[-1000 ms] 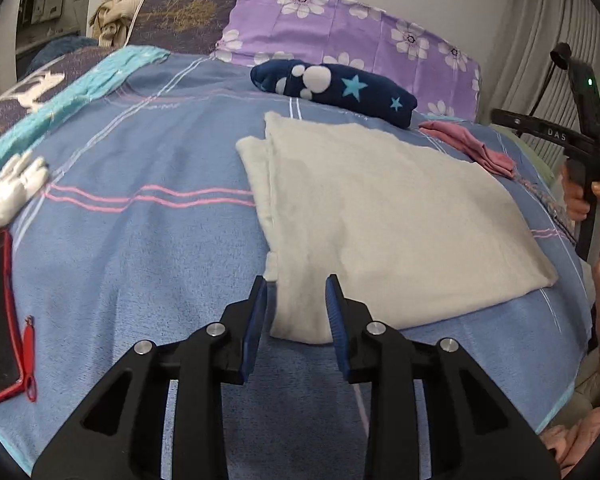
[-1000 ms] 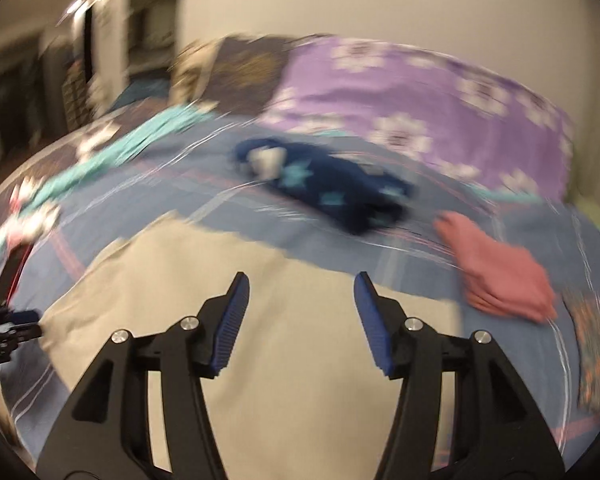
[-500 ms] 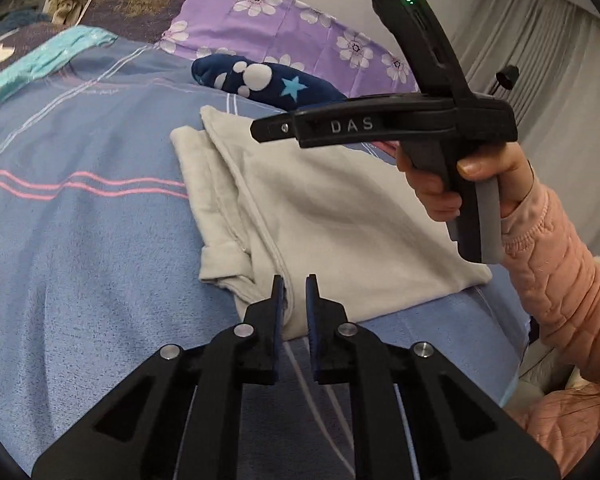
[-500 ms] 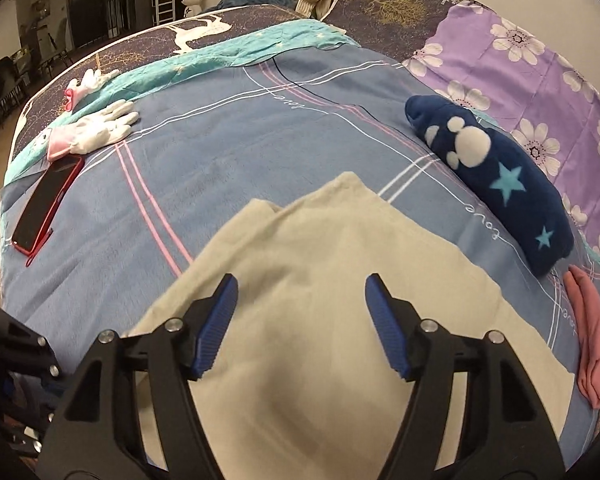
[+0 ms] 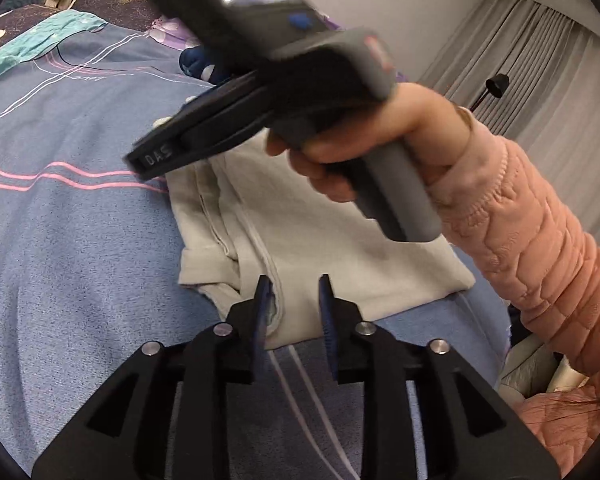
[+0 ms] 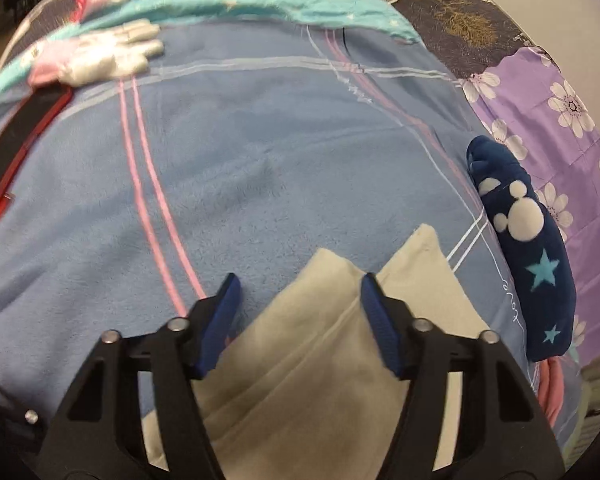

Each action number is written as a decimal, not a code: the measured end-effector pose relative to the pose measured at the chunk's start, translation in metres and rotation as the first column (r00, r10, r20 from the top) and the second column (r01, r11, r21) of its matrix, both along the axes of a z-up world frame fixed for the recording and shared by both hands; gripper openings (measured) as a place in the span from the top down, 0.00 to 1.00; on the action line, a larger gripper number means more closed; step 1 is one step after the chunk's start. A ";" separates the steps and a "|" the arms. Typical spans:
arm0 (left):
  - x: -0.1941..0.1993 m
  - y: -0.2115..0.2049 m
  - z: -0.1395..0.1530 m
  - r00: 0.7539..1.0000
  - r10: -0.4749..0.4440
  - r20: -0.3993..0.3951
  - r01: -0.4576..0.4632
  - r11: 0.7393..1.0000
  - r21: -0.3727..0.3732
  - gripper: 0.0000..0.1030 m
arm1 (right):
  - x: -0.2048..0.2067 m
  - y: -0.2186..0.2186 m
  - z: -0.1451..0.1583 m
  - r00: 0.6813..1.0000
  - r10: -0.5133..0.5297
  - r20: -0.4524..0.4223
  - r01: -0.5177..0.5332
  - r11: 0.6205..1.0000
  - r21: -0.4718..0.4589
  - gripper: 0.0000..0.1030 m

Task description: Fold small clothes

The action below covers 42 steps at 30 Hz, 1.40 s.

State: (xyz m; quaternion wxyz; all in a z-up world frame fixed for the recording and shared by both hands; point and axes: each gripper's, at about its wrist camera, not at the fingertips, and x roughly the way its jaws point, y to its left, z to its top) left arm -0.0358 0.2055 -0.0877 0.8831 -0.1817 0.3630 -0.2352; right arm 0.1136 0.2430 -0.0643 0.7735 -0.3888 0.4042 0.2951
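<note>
bed (image 6: 260, 168), covered by a blue fleece blanket with pink and white stripes; a cream garment (image 5: 340, 248) lies folded flat on it, toward the near edge. left claw (image 5: 293, 304): hangs over the near hem of the cream garment, jaws opening, a narrow gap between the blue pads, the hem's edge lying under that gap, pads not seen pressing the cloth. right claw (image 6: 298, 320): pointed steeply down over a far corner of the cream garment (image 6: 328, 360), jaws closing but visibly apart, two folded corner points showing between the pads, cloth untouched by either pad. in the left wrist view the right tool fills the upper frame, gripped by a hand (image 5: 340, 152) in a pink quilted sleeve (image 5: 532, 248). other items on the bed: a navy fleece piece with white dots and teal stars (image 6: 524, 256) just beside the cream garment's far side; a pink folded item (image 6: 550, 384) beyond it, mostly hidden; a white glove (image 6: 104, 54) and a phone in a red case (image 6: 16, 152) well apart at the far left; a purple floral pillow (image 6: 560, 120) at the bed's head.
</note>
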 end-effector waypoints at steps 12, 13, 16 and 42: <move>-0.027 0.015 0.007 0.991 0.129 -0.045 -0.121 0.982 0.145 0.99 | 0.043 -0.036 0.019 0.958 -0.111 -0.265 0.198 0.923 0.329 0.92; -0.027 0.016 0.002 0.989 0.133 -0.058 -0.124 0.983 0.133 0.99 | 0.046 -0.042 0.023 0.953 -0.124 -0.278 0.223 0.905 0.362 0.80; -0.033 0.020 -0.002 0.990 0.130 -0.056 -0.124 0.988 0.094 0.97 | 0.046 -0.053 0.039 0.962 -0.153 -0.226 0.234 0.890 0.392 0.64; -0.017 0.048 -0.015 0.983 0.147 -0.114 -0.140 0.988 0.070 1.00 | 0.067 -0.031 0.017 0.952 -0.171 -0.255 0.255 0.903 0.346 0.97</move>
